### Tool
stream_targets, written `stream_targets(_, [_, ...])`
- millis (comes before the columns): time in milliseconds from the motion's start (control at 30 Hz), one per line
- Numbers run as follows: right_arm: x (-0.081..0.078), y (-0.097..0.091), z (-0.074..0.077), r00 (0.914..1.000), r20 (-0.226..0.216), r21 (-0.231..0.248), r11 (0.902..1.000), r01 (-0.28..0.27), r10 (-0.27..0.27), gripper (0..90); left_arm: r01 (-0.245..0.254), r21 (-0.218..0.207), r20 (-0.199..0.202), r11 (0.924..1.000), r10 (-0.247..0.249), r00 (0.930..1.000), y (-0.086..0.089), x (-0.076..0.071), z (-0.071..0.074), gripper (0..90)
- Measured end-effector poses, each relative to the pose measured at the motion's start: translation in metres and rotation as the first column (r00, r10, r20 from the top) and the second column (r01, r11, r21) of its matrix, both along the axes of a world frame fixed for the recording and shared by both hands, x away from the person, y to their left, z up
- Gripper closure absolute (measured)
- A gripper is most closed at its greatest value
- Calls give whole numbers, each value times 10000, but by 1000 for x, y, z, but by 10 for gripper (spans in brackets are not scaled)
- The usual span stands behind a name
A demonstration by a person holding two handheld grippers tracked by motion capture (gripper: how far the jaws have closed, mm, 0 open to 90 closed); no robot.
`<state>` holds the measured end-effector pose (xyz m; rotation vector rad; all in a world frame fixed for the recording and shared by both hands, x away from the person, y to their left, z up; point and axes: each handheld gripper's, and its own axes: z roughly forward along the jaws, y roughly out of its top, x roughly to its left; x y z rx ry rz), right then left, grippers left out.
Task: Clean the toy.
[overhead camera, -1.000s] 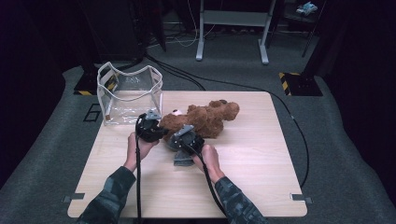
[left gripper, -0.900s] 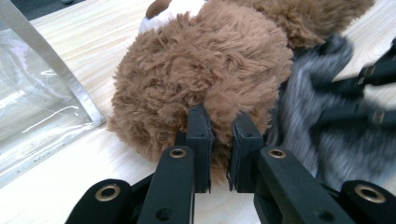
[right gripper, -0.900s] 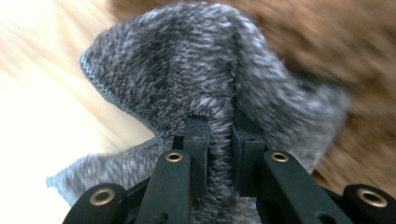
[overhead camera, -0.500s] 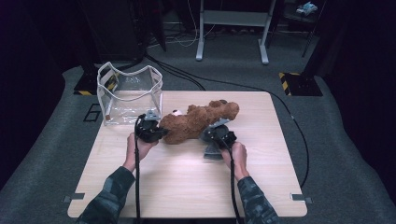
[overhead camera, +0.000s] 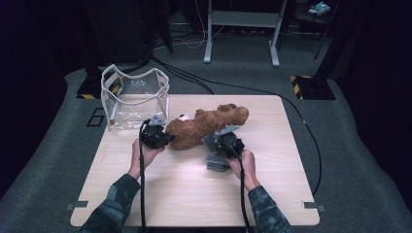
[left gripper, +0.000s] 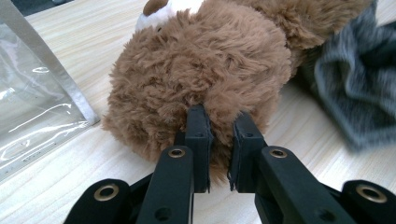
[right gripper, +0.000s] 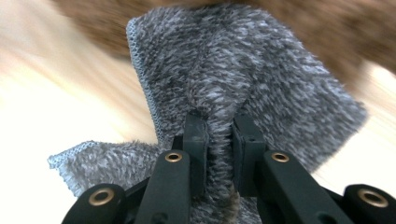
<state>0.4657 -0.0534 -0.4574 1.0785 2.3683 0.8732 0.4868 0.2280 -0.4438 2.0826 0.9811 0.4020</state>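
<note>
A brown teddy bear [overhead camera: 204,127] lies on its side across the middle of the wooden table [overhead camera: 194,194]. My left gripper [overhead camera: 167,138] is at the bear's left end, shut on a tuft of its fur [left gripper: 196,60]; the jaws [left gripper: 219,119] pinch the plush between them. My right gripper [overhead camera: 214,151] sits at the bear's near side, shut on a fold of a grey fuzzy cloth [right gripper: 243,70]. That cloth [overhead camera: 217,162] hangs down to the table beneath the gripper. In the left gripper view the cloth [left gripper: 359,93] lies by the bear's body.
A clear plastic bag [overhead camera: 136,99] with a white rim stands open at the table's back left corner, just beyond my left gripper. Its wall [left gripper: 37,112] is close beside the bear. Cables run across the floor behind the table.
My right gripper has moved to the right along the bear's near side, carrying the grey cloth with it. The left gripper has stayed on the bear.
</note>
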Motion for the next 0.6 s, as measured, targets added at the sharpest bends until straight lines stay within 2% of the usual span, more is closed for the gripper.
stream_targets(100, [5, 11, -4, 9999, -11, -178, 9997, -151, 151, 789, 39, 18, -16, 10000, -39, 10000, 0, 0, 0, 800])
stream_targets(133, [8, 12, -5, 9998, -141, -263, 9995, 147, -151, 790, 35, 9, -3, 10000, -35, 10000, 1, -1, 0, 800])
stream_targets(167, [12, 9, -7, 9998, -33, -320, 9993, 173, -174, 790, 53, 15, -4, 10000, -53, 10000, 1, -1, 0, 800])
stream_targets(267, [19, -4, -9, 9964, -165, -288, 9962, 823, -828, 791, 94, 1, 37, 10000, -94, 9999, 1, -1, -1, 801])
stream_targets(333, [22, -14, -9, 9932, -93, -319, 9927, 1161, -1164, 792, 70, -14, 67, 10000, -70, 10000, 0, -1, -1, 801])
stream_targets(467, [28, -33, -6, 9842, -22, -290, 9838, 1769, -1771, 793, 71, -18, 74, 10000, -71, 9999, 0, -1, -1, 802])
stream_targets(500, [30, -37, -6, 9820, 170, -315, 9815, 1888, -1883, 793, 88, 8, 83, 10000, -88, 9999, 1, -1, -1, 802])
stream_targets(600, [35, -47, -6, 9740, 109, -303, 9736, 2264, -2262, 793, 119, 32, 82, 9999, -120, 9999, 1, -2, -1, 801])
